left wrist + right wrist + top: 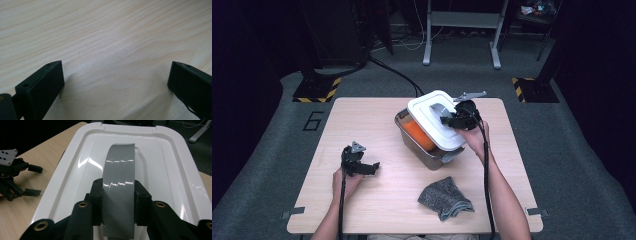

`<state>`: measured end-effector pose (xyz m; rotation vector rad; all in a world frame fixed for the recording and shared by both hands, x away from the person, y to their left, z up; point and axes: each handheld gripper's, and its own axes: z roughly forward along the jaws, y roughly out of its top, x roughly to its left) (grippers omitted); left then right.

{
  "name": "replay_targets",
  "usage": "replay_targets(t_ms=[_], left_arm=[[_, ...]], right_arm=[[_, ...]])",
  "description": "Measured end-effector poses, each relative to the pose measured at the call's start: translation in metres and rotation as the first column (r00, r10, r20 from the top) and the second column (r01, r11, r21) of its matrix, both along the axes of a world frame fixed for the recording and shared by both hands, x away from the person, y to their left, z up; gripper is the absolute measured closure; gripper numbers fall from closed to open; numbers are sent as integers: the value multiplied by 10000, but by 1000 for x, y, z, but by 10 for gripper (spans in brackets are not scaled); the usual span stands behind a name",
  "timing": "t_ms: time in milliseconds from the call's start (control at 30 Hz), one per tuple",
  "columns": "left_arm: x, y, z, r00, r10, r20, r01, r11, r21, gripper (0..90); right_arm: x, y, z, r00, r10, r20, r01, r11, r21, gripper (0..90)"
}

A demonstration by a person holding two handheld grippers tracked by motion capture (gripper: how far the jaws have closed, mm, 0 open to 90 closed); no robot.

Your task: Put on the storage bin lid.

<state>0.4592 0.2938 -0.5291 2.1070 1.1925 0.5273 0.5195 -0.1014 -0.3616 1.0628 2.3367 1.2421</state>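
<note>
**Ana:** White plastic lid [435, 121] with the grey arched handle [120, 182] — where does it sit right now?

**Ben:** Tilted over the clear rectangular plastic container [424, 147] at the far middle of the pale wooden table [387, 200]. Its near edge hangs over the container's rim, so I judge it not seated. The right gripper [451, 120] has both jaws clamped on the handle, one pad on each side of the grey band.

**Ana:** How should that be handled well?

**Ben:** Keep the squeeze centred on the handle so the lid doesn't swing, hold it level, and line its corners up with the rim before lowering or lifting clear. A skewed lid could snag on the grey latch [451, 156] at the container's near end.

**Ana:** And the other claw?

**Ben:** The left gripper [364, 166] rests near the table's left side, well apart from the container, jaws spread wide with nothing between them.

**Ana:** What's inside the container?

**Ben:** Something orange and rounded [418, 134]; I cannot tell what it is. A grey knitted cloth [445, 198] lies crumpled on the table, near the front edge.
</note>
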Motion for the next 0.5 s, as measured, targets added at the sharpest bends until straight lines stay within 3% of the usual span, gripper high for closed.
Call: replay_targets(t_ms=[500], left_arm=[[0,-1,-1,9998,136,126,-133,9997,-205,5]], right_arm=[[-3,29,-14,9991,405,-150,-410,9984,-384,666]])
